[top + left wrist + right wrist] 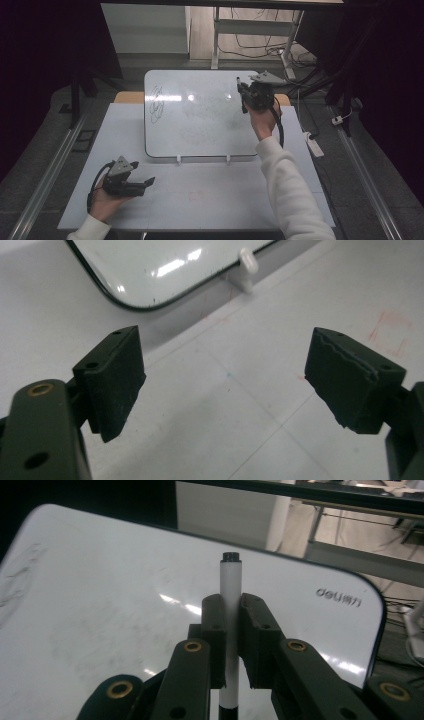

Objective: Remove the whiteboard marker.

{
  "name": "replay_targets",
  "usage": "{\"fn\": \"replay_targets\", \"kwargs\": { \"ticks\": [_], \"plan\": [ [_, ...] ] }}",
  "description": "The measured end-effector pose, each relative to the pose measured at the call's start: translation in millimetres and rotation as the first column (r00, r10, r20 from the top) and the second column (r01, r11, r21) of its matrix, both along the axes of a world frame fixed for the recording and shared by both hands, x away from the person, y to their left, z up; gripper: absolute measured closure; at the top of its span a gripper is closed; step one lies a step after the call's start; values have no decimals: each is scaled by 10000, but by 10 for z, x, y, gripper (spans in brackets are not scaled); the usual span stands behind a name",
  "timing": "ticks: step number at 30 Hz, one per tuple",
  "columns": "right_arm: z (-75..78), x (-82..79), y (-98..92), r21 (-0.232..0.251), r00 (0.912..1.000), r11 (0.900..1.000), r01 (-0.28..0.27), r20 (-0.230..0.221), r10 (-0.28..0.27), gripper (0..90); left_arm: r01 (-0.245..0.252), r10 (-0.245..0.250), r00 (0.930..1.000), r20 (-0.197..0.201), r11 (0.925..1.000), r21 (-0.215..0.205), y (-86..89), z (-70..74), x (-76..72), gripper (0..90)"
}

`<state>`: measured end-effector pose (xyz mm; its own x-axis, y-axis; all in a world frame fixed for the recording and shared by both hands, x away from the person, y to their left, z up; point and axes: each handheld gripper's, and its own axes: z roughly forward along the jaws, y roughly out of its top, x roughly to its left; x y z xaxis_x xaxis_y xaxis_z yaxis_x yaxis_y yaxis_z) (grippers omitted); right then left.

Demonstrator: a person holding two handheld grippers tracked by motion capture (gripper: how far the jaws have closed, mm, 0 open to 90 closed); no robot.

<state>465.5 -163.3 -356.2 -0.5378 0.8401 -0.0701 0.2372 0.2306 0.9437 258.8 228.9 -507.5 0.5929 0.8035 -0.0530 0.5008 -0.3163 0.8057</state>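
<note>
A whiteboard (200, 125) stands propped on the white table, with black scribbles (157, 103) near its left edge. My right gripper (243, 95) hangs over the board's upper right corner, shut on a white marker (230, 585) with a black tip that stands upright between the pads. The board (100, 605) lies behind it in the right gripper view. My left gripper (147, 182) rests low on the table at the front left, open, with nothing between its jaws. In the left gripper view its gripper (225, 385) faces the board's lower corner (150, 270).
White clips (178, 160) hold the board's front edge; one clip (246, 262) appears in the left gripper view. A power strip (314, 144) and cables lie on the floor at the right. A table frame (250, 30) stands behind.
</note>
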Motion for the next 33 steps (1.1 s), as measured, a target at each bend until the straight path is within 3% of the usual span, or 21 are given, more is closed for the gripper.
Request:
{"fn": "replay_targets", "kwargs": {
  "ticks": [3, 5, 8, 10, 14, 19, 24, 27, 30, 33],
  "plan": [
    [-61, -191, -52, 416, 9992, 9983, -404, -9, 405, 808, 54, -35, 9994, 344, 9984, -557, -22, 74, -24, 201],
    [-103, -292, -76, 605, 9981, 9963, -613, -17, 615, 807, 80, -50, 9990, 452, 9978, -661, -54, 104, -23, 206],
    [-196, -478, -100, 864, 9952, 9916, -963, -94, 974, 807, 221, -185, 9987, 472, 9968, -766, -102, 162, -7, 212],
    [-252, -594, -103, 932, 9925, 9883, -1209, -78, 1221, 807, 363, -312, 9984, 471, 9929, -1133, -123, 248, 15, 220],
    [-370, -787, -87, 1146, 9849, 9787, -1704, -113, 1728, 807, 481, -394, 9974, 611, 9877, -1489, -187, 421, 67, 228],
    [-455, -955, -10, 897, 9757, 9717, -2187, 48, 2192, 807, 872, -807, 9957, 465, 9833, -1599, -374, 549, 191, 228],
    [-540, -1082, 79, 804, 9643, 9610, -2647, 159, 2643, 807, 1514, -1505, 9884, 200, 9677, -2016, -645, 615, 353, 236],
    [-597, -1129, 138, 673, 9591, 9568, -2830, 210, 2822, 807, 1754, -1761, 9843, 140, 9648, -1962, -802, 652, 430, 240],
    [-652, -1163, 196, 478, 9535, 9523, -3015, 199, 3009, 807, 2072, -2085, 9779, 124, 9607, -1845, -975, 714, 497, 241],
    [-686, -1201, 245, 224, 9493, 9493, -3136, 290, 3129, 807, 2417, -2477, 9688, -51, 9495, -1999, -1148, 727, 563, 242]
  ]
}}
